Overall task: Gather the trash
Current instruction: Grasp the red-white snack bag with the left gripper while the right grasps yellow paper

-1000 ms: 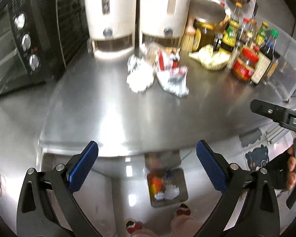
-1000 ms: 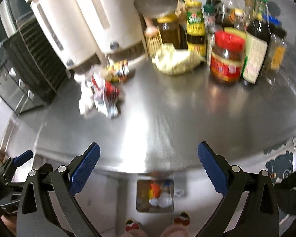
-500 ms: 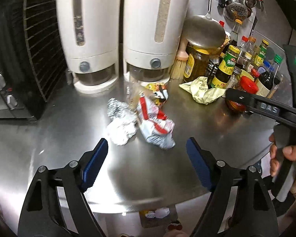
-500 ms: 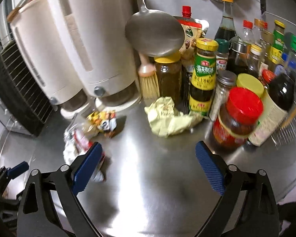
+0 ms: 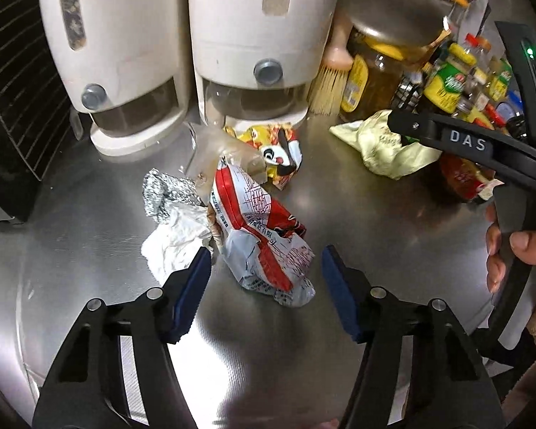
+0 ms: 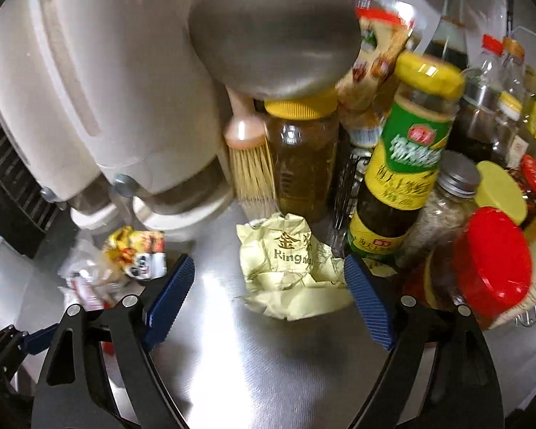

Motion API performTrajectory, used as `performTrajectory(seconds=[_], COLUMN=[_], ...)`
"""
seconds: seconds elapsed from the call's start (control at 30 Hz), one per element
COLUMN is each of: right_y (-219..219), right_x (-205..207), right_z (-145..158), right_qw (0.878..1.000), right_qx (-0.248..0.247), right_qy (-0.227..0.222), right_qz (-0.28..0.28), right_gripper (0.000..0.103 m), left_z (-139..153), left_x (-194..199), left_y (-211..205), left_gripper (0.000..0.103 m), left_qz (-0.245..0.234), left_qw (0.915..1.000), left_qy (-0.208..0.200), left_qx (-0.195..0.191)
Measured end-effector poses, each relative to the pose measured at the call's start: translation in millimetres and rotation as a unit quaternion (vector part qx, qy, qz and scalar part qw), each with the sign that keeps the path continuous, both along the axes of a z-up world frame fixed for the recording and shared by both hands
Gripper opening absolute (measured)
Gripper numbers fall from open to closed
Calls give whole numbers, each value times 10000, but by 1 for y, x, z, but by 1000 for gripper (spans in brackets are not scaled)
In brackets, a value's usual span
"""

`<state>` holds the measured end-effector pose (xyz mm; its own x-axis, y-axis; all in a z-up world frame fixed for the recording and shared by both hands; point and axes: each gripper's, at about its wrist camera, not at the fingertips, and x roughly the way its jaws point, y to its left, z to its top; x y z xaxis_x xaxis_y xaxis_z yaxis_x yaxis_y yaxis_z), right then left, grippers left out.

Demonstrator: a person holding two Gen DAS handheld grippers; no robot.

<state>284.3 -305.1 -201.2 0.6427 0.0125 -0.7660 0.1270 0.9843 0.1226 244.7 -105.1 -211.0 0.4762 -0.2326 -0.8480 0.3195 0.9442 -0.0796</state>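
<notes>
Left wrist view: my left tongs [image 5: 264,279] are closing around the red and white bag [image 5: 261,236] in the middle of the frame, pads not touching it yet. It looks light, crinkly and slippery, so I think the puffy middle is the best place to pinch. Right wrist view: my right tongs [image 6: 268,286] are closing too, around the yellow wrapper [image 6: 289,271] at center, still not touching. It looks soft and squashy.
</notes>
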Motion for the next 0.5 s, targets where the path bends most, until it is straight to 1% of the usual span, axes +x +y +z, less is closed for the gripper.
performTrajectory(seconds=[0.07, 0.13, 0.2, 0.27, 0.3, 0.33, 0.37, 0.43, 0.47, 0.5], right_y=[-1, -3, -6, -8, -10, -12, -13, -13, -14, -15], right_x=[8, 14, 19, 22, 23, 24, 24, 21, 20, 19], right_z=[-14, -24, -35, -44, -51, -56, -61, -61, -60, -60], right_qw=[9998, 9994, 9987, 9978, 9972, 9966, 9963, 9968, 9970, 9971], right_qx=[-84, -105, -120, -158, -90, -14, 6, -103, -75, -46], right_qy=[186, 340, 494, 636, 741, 824, 854, 778, 756, 741], right_qz=[-4, -41, -76, -87, -86, -88, -112, -120, -137, -155], right_gripper=[85, 81, 78, 75, 70, 62, 61, 52, 50, 45], left_z=[-9, -17, -23, -29, -31, -33, -35, -35, -35, -35], left_x=[6, 10, 13, 16, 17, 17, 17, 18, 18, 18], left_y=[-1, -1, -1, -2, -2, -3, -3, -3, -3, -3], left_gripper=[57, 56, 51, 48, 48, 48, 47, 44, 41, 39], left_qz=[15, 25, 16, -8, -15, -23, -33, -49, -63, -87], left_qw=[10000, 9999, 9998, 9996, 9995, 9995, 9996, 9996, 9997, 9997], left_qy=[78, 157, 205, 270, 292, 298, 289, 268, 251, 240], left_qx=[41, 47, 62, 73, 70, 68, 65, 42, 31, 24])
